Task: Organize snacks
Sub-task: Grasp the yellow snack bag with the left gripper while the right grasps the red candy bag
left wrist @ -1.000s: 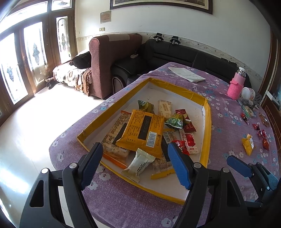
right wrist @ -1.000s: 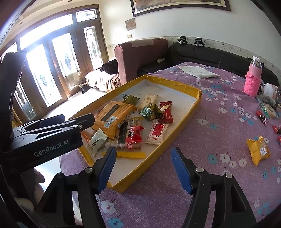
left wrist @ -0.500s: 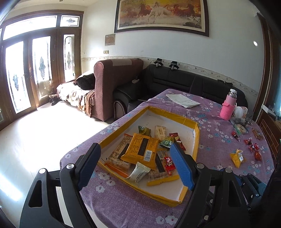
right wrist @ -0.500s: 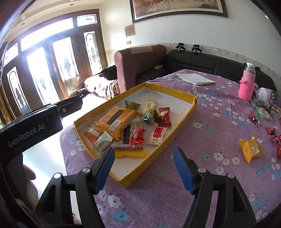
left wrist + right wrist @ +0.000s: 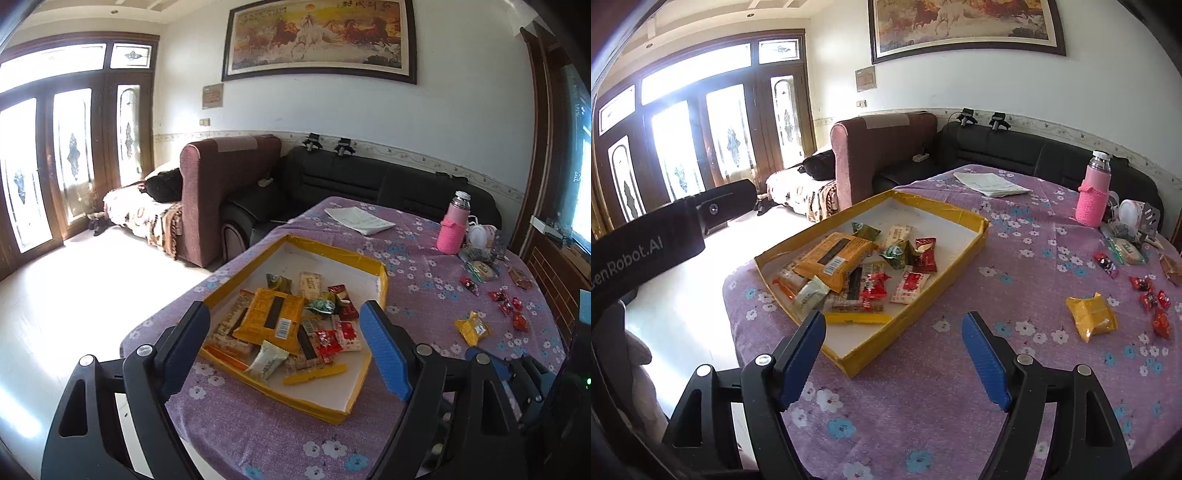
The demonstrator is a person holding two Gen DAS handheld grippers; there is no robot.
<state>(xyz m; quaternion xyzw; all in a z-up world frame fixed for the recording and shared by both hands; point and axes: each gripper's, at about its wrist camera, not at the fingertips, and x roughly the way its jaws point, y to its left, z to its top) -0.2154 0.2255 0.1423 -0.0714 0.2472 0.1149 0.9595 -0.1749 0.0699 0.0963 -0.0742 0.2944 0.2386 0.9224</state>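
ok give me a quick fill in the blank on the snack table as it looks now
1. Most snacks lie in the yellow-edged tray, whose floor is ____.
2. The bottle wears a knitted sleeve coloured ____.
3. The yellow packet lies ____ the tray.
4. Both the left hand-held gripper and the right hand-held gripper are ____.

Answers: white; pink; outside; open

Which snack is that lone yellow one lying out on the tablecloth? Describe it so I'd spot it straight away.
Start at the yellow-edged cardboard tray on the purple flowered tablecloth. To its right, outside the tray, lies a crinkled yellow packet. It is far bigger than the small red candies scattered just beyond it, and the only yellow one there.
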